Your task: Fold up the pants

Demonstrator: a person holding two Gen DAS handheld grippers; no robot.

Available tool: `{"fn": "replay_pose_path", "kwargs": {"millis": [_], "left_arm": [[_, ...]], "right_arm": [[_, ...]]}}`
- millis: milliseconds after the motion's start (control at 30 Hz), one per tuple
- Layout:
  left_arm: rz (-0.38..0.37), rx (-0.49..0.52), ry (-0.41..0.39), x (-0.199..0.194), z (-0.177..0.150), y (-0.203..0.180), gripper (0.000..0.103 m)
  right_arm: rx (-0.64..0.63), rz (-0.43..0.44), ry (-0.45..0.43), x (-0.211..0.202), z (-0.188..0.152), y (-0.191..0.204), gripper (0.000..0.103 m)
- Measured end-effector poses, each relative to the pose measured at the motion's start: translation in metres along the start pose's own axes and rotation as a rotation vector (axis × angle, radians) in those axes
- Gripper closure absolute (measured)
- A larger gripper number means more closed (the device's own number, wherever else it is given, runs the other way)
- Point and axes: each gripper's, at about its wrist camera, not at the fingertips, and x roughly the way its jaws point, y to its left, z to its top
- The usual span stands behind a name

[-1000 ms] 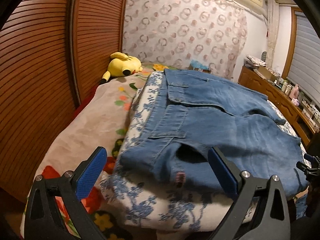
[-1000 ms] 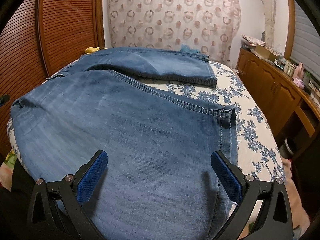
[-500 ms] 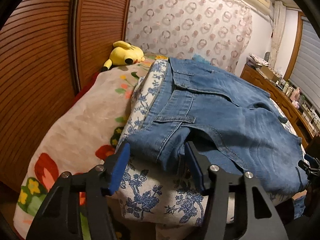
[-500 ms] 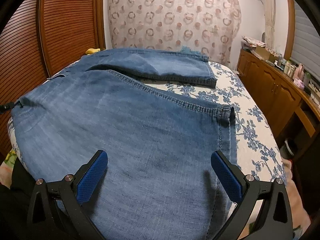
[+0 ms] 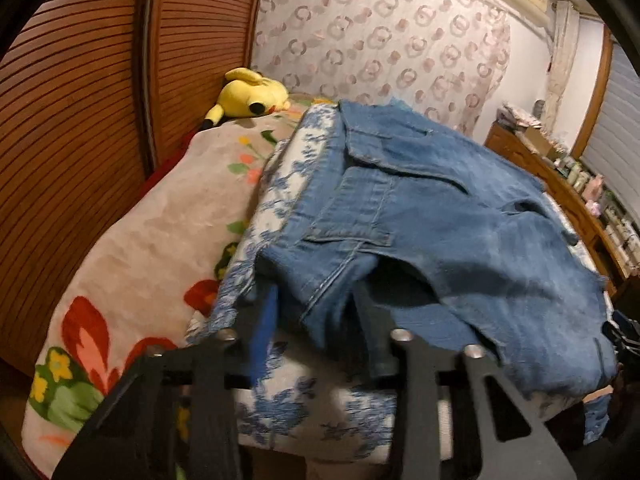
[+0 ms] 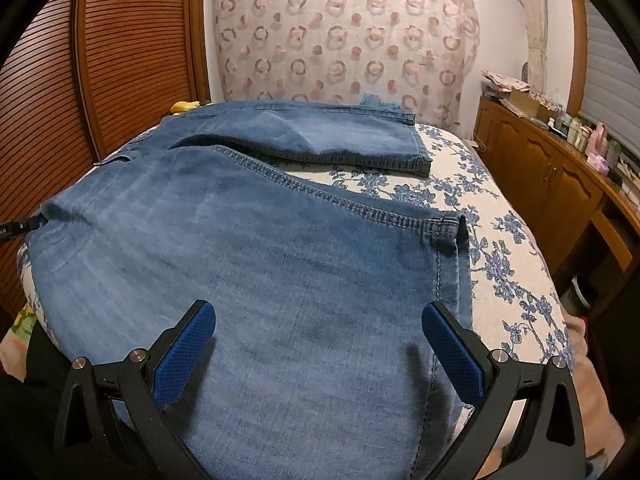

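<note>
Blue denim pants [image 5: 440, 216] lie spread on a blue-flowered white bedcover [image 5: 288, 412]. In the left wrist view my left gripper [image 5: 316, 320] is shut on the near waistband corner of the pants at the bed's front edge; the denim bunches between its blue pads. In the right wrist view the pants [image 6: 260, 260] fill the foreground, with the far leg [image 6: 320, 136] stretched to the right. My right gripper [image 6: 320, 344] is open just above the near leg, its pads wide apart and holding nothing.
A yellow plush toy [image 5: 252, 94] lies at the bed's far left on a flowered blanket [image 5: 132, 248]. Wooden louvred doors [image 5: 80, 100] run along the left. A wooden dresser [image 6: 560, 176] with small items stands on the right. A patterned curtain [image 6: 340, 40] hangs behind.
My left gripper moved in to the waistband corner and closed on it, lifting and bunching the denim. The right gripper stayed open and nearly still.
</note>
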Motion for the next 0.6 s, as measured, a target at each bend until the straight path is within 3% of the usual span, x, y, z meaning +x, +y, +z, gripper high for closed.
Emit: {"fn": "replay_pose_path", "kwargs": {"millis": [200, 600], "left_arm": [[-0.041, 0.046, -0.100, -0.022, 0.017, -0.023, 0.085], [-0.136, 0.188, -0.231, -0.040, 0.088, -0.089, 0.087]], "right_arm": [[0.027, 0.052, -0.024, -0.004, 0.013, -0.002, 0.000], [0.011, 0.134, -0.077, -0.003, 0.033, -0.001, 0.007]]}}
